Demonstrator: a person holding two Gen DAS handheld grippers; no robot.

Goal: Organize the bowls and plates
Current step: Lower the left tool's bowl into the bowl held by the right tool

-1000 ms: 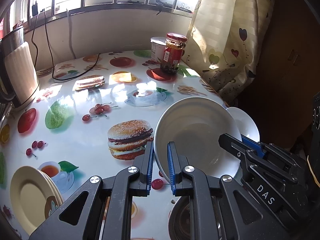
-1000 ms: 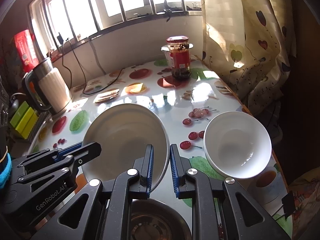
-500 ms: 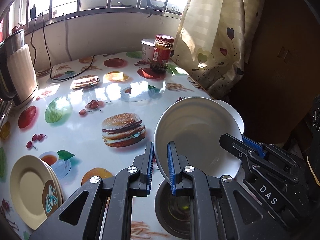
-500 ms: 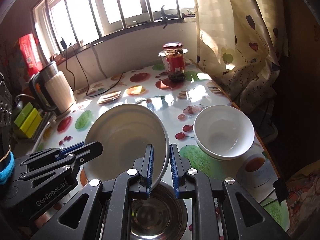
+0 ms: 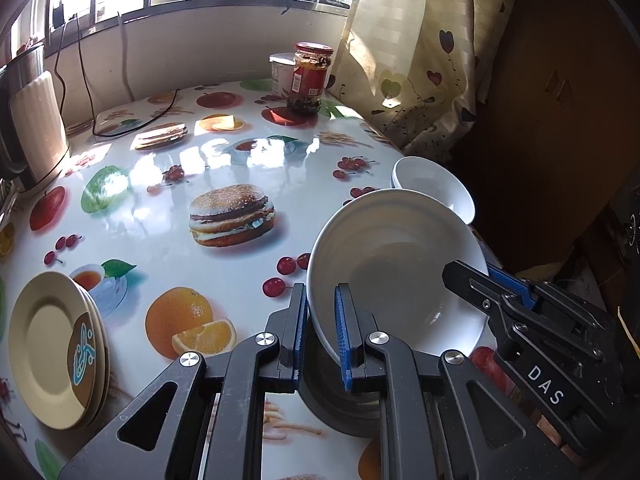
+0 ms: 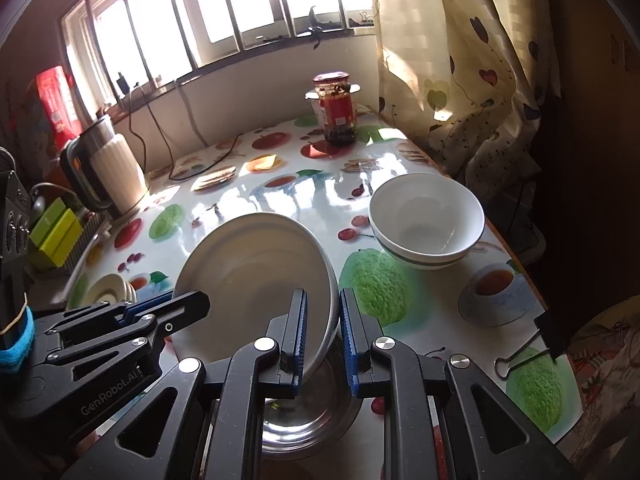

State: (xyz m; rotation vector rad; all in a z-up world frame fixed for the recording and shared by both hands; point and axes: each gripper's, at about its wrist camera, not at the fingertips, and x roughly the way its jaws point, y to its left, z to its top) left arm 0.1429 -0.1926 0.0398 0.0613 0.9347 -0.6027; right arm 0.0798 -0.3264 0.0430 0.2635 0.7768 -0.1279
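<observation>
Fruit-print counter (image 5: pixel 168 280): white plate (image 5: pixel 394 272), tilted, above steel bowl (image 6: pixel 304 412). Left tool (image 5: pixel 322 328) and right tool (image 6: pixel 323 332) each clamp opposite rims.

Glossy white ceramic bowl (image 5: pixel 396 264) (smooth), shiny metal bowl (image 6: pixel 308 412), glossy printed tablecloth (image 5: pixel 168 280).

The left hand-held gripper (image 5: pixel 322 330) and right hand-held gripper (image 6: pixel 323 330) are being held clamped on opposite rims of one white plate (image 5: pixel 394 272).
</observation>
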